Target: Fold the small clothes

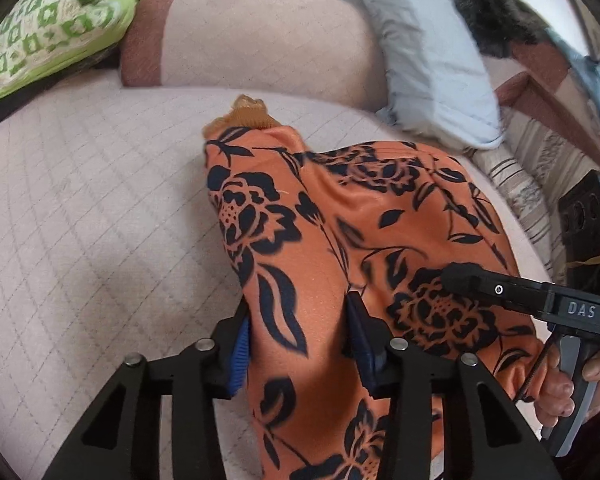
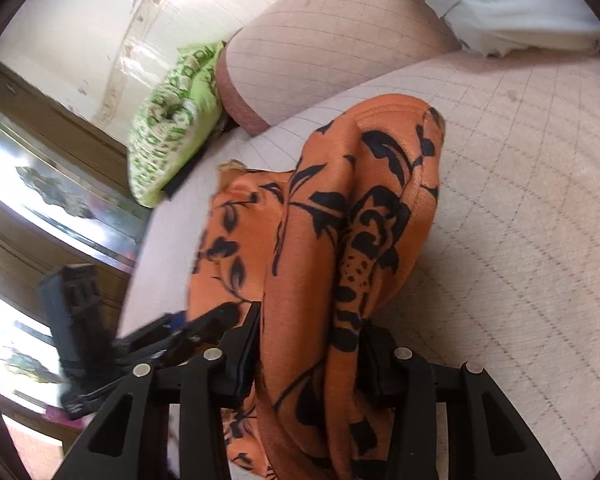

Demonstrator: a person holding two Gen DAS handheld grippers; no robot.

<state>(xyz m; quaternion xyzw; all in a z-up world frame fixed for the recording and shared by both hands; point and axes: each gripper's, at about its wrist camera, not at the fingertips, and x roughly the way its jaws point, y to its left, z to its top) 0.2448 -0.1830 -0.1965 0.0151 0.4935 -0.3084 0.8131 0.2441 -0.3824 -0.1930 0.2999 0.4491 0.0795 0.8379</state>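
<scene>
Orange floral garment [image 1: 340, 240] hangs gathered between both grippers above the quilted bed cover [image 1: 80, 220], its far end trailing down onto the cover toward 12 o'clock. Starting at the left, the left gripper [image 1: 296, 340] has its blue pads [image 1: 240, 356] clamped on a bunched band of the cloth at 6 o'clock of its own view. Moving right, the right gripper [image 2: 308, 344] is likewise closed on a thick roll of the fabric; in the left wrist view it enters from 3 o'clock.

By my reading the fold is barely begun: the cloth is rumpled, lifted and not laid flat, with no clean crease visible. Spreading it on the cover, bringing the edges together and smoothing all appear still to come. A green patterned cushion [image 1: 52, 28] sits at 10 o'clock, a pale blue pillow [image 1: 428, 52] at 1 o'clock.
</scene>
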